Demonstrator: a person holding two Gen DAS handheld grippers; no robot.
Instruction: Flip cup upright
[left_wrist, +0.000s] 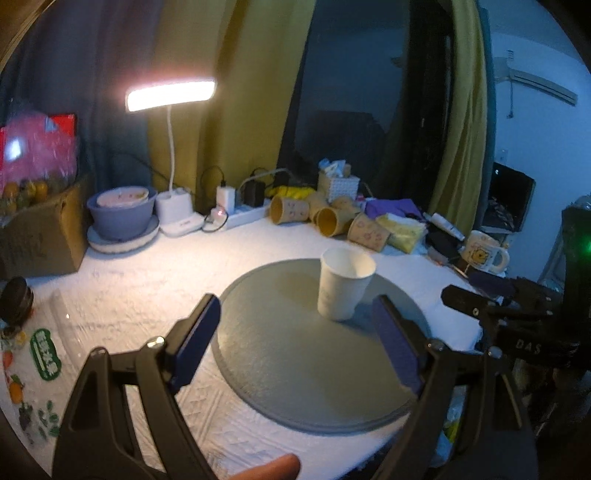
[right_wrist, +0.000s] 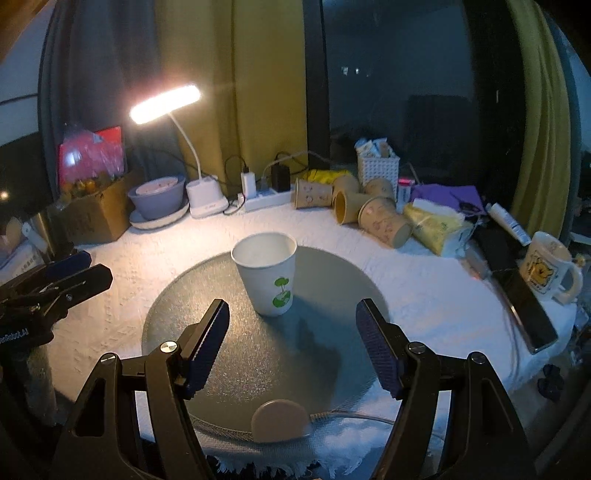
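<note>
One upright cup (right_wrist: 266, 275), base unobscured.

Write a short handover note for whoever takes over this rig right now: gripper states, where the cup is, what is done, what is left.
Left hand-held gripper: open, empty, short of the cup.
Right hand-held gripper: open, empty, also short of it.
White paper cup: standing upright, mouth up, on the round grey mat, touched by neither gripper.
Done: the cup is upright.
Left: nothing apparent on the cup itself; probably just keep both grippers clear of it.
</note>
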